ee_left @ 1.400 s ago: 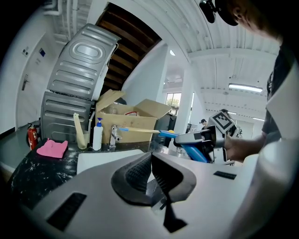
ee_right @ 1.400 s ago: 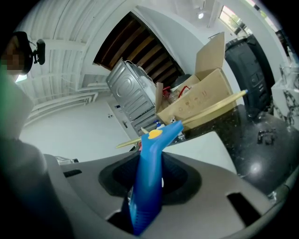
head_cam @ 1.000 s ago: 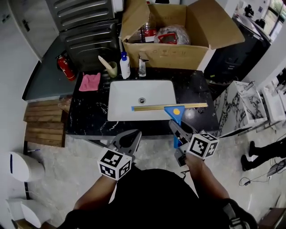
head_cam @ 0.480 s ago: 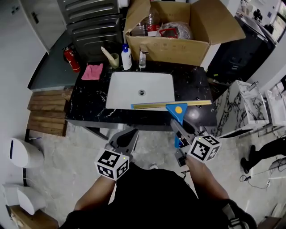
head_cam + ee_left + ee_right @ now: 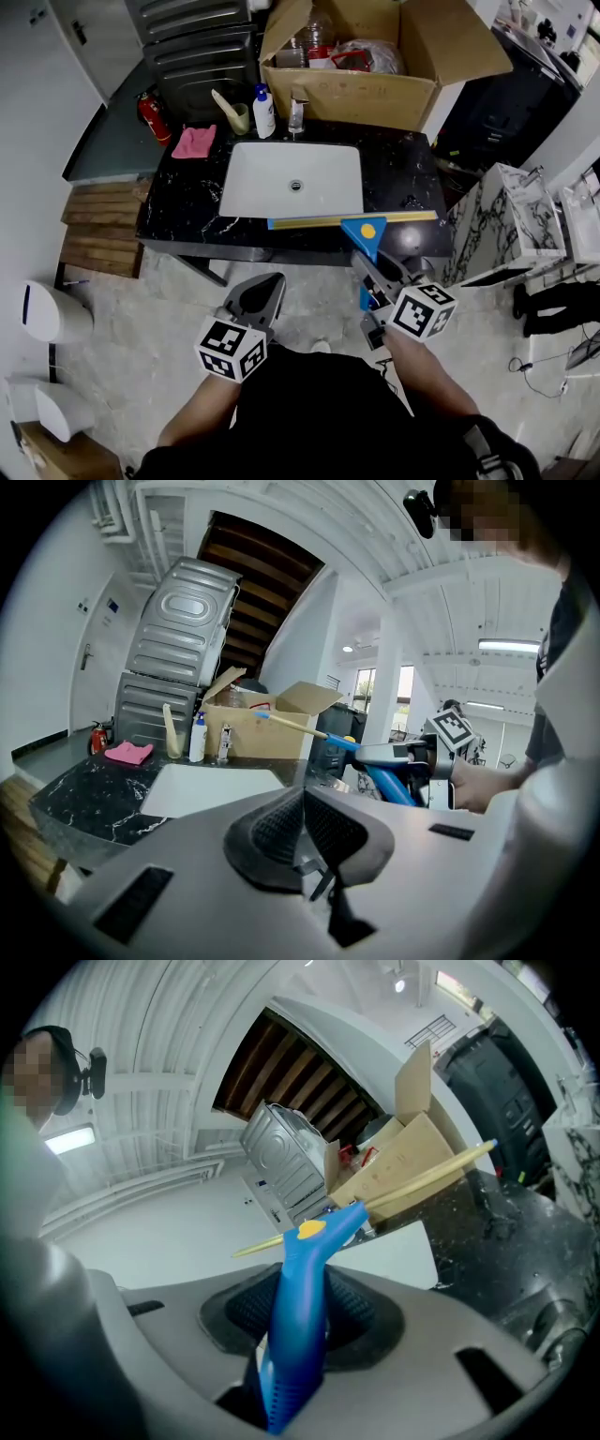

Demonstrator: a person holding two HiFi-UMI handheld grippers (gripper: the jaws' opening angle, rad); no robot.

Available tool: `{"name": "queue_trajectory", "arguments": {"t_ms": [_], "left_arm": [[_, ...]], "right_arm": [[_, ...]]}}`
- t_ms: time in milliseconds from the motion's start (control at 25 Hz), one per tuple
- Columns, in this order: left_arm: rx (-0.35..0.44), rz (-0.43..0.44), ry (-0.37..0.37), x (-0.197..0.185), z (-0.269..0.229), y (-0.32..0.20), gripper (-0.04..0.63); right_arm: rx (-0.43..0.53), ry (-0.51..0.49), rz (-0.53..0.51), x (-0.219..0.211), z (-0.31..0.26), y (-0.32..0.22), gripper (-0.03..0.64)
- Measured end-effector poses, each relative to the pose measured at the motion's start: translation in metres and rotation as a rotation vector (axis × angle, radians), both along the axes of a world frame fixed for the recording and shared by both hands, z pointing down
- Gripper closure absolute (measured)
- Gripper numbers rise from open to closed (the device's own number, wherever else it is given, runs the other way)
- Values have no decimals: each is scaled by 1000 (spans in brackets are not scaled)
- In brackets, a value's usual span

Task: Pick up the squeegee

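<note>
Squeegee [image 5: 364,231], raised over the front strip of the counter [image 5: 178,216], its blue handle pinched in the right gripper [image 5: 373,277]; the right gripper view confirms the pads clamped on the handle [image 5: 298,1335]; the left gripper view shows the left gripper [image 5: 302,825] with pads pressed together, empty; open floor [image 5: 141,319] lies below both; a second earlier the blade crossed the sink [image 5: 292,178].

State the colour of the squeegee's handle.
The handle is blue; the right gripper view shows it best.
</note>
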State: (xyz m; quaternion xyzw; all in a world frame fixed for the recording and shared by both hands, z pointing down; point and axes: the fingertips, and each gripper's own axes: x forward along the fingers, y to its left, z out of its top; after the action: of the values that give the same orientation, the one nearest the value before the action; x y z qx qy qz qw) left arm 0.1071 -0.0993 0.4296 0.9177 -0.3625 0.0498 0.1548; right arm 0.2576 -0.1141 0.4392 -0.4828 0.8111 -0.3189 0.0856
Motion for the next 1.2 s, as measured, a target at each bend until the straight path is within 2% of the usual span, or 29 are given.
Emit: {"name": "queue_trajectory", "arguments": {"t_ms": [320, 520, 960, 1200], "left_arm": [[30, 57, 8, -8, -14, -15, 578], [43, 102, -11, -30, -22, -29, 578], [35, 167, -25, -57, -21, -46, 578], [19, 164, -18, -72, -17, -55, 578]], "right_arm": [[22, 39, 30, -18, -9, 3, 482], [11, 50, 71, -36, -12, -4, 482], [24, 59, 119, -67, -17, -17, 482], [15, 59, 116, -83, -17, -24, 482]]}}
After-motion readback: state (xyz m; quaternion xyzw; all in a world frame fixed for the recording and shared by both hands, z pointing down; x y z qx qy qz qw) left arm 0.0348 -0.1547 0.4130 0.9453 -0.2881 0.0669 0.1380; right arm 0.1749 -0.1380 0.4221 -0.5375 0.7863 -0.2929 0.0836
